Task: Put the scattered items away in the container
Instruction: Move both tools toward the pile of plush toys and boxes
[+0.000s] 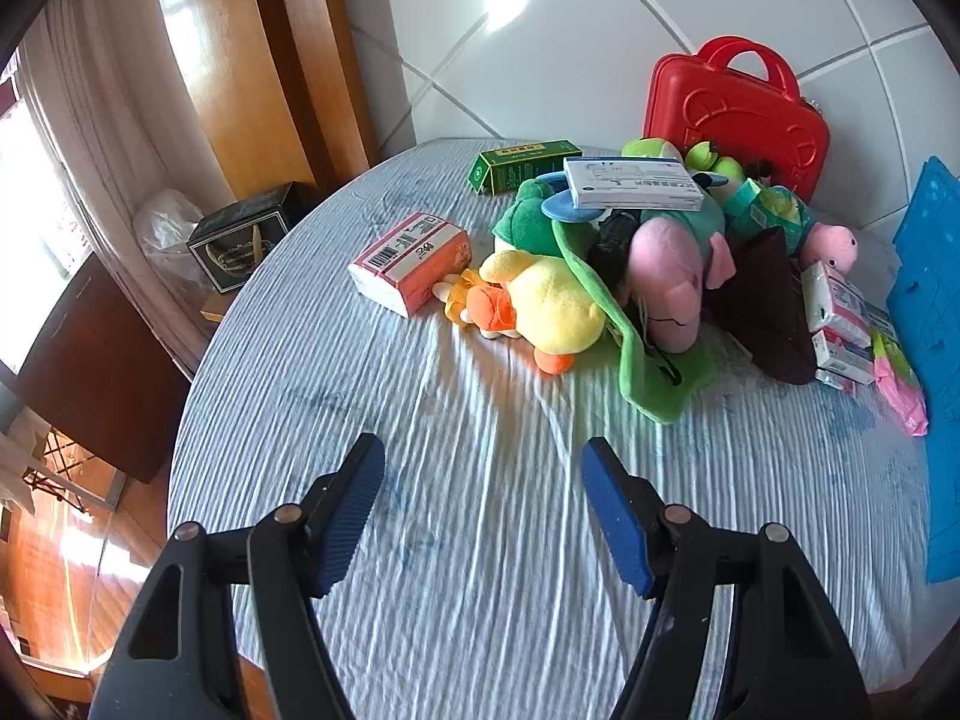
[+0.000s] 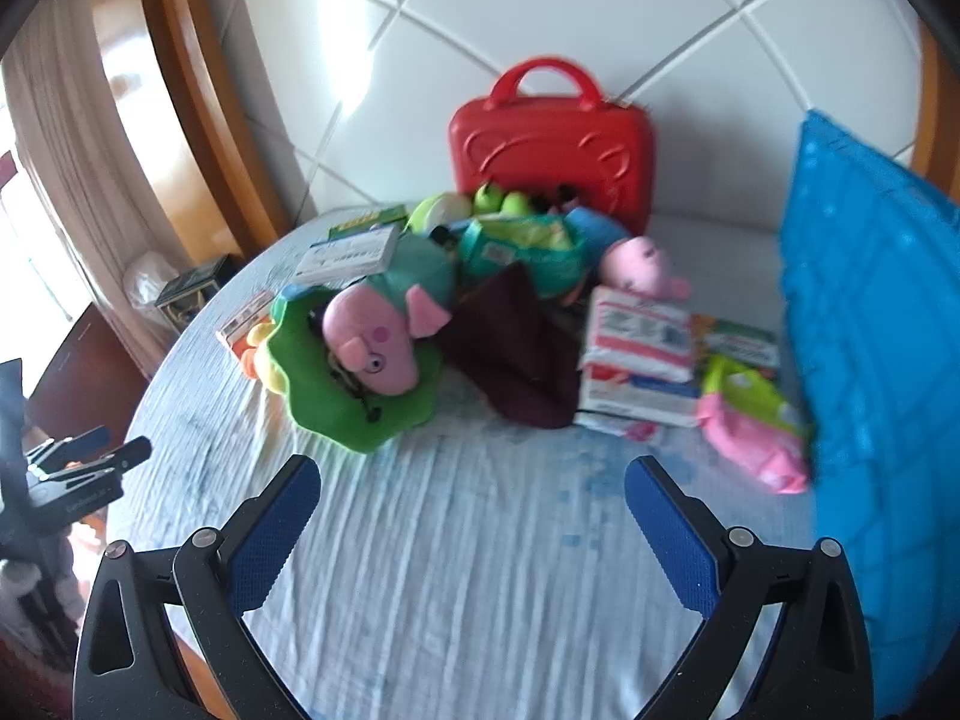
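A heap of items lies on the bed near the headboard: a yellow duck plush, a pink pig plush on a green plush, a dark red cloth, a white box and tissue packs. A pink-and-white box and a green box lie apart to the left. A blue container stands at the right. My left gripper and right gripper are open and empty above the sheet, short of the heap.
A red plastic case leans on the white padded headboard. The bed's light blue sheet ends at the left edge, with a dark nightstand and a black box beyond.
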Tool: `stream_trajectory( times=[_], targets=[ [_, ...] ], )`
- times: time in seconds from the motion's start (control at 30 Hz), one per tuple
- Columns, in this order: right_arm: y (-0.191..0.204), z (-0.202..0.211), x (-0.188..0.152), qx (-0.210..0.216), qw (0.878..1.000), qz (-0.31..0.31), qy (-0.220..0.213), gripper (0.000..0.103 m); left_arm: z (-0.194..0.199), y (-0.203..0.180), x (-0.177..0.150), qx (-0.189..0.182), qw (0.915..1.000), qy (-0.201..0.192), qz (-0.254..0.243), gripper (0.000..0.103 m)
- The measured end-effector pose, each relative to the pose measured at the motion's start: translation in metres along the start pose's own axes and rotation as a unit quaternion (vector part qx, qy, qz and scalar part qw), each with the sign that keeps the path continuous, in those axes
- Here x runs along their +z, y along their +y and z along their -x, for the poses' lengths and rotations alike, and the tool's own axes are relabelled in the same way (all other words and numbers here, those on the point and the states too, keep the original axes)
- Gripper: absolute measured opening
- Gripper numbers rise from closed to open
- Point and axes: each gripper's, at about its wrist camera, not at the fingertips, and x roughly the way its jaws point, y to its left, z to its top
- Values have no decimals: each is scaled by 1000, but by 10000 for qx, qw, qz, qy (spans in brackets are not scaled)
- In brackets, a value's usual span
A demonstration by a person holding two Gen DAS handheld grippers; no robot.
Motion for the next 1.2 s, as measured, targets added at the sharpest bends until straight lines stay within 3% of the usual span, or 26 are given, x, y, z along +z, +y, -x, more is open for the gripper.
stream_trajectory(
  times=[0.3, 0.67, 0.87, 1.0, 1.13, 1.2],
  targets=[
    [60, -95, 44, 77, 9986, 16, 525, 103, -69, 13, 63, -236, 9996, 89, -146, 68],
    [88, -176, 89, -24, 9962, 170, 849, 103, -120, 13, 124, -455, 9988, 113, -159, 68],
    [73, -189, 107, -120, 9966, 51, 819, 103, -132, -9, 172, -1015, 9943, -143, -297, 68],
    [60, -194, 104, -165, 9957, -91, 912, 103, -143, -34, 208, -1447, 9855, -286, -837, 68],
    [46, -195, 102, -128, 9954, -273, 910, 103, -173, -43, 237, -579, 9935, -470, -863, 68],
    [43, -200, 104, -172, 9954, -284, 904, 103, -201, -42, 245, -370, 9961, -201, -770, 68]
  ],
)
